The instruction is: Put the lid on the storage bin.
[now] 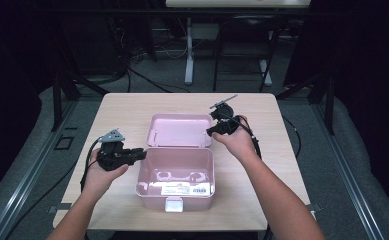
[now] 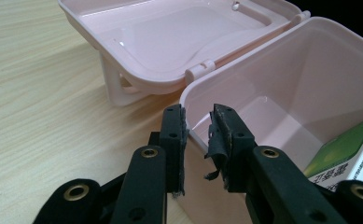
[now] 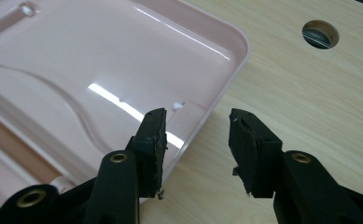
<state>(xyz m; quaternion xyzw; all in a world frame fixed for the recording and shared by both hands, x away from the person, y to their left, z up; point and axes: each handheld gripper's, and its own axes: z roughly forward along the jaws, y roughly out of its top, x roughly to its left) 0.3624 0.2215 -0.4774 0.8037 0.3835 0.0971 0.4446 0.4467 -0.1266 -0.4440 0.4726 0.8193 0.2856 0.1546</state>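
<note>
Setup: we were sitting at a light wooden table (image 1: 132,107), a two-jaw gripper in each hand, forearms coming in from the near edge.

Box: a pink plastic storage box (image 1: 176,175) sat near the middle of the table, toward the near side, with its white latch (image 1: 173,204) facing us.

Lid: the pink lid (image 1: 179,129) was flipped all the way open and lay flat behind the box on the far side, still hinged to the back rim.

Inside the box: a carton with a green and white label (image 2: 352,156) lay at the bottom, plus a couple of small bits we couldn't make out from the high view.

Left gripper: our left gripper (image 1: 132,155) was at the box's left wall. In the left gripper view (image 2: 198,135) the jaws straddled the wall's rim, one outside and one inside. They stood close to the plastic, but honestly we couldn't tell if the pads were actually pinching it.

Right gripper: our right gripper (image 1: 217,129) was over at the right far corner of the lid. Its jaws were spread (image 3: 197,135), one finger (image 3: 153,135) over the lid's edge, the other above bare table, gripping nothing.

Other stuff: a round cable hole (image 3: 320,33) was in the table just past the lid.
</note>
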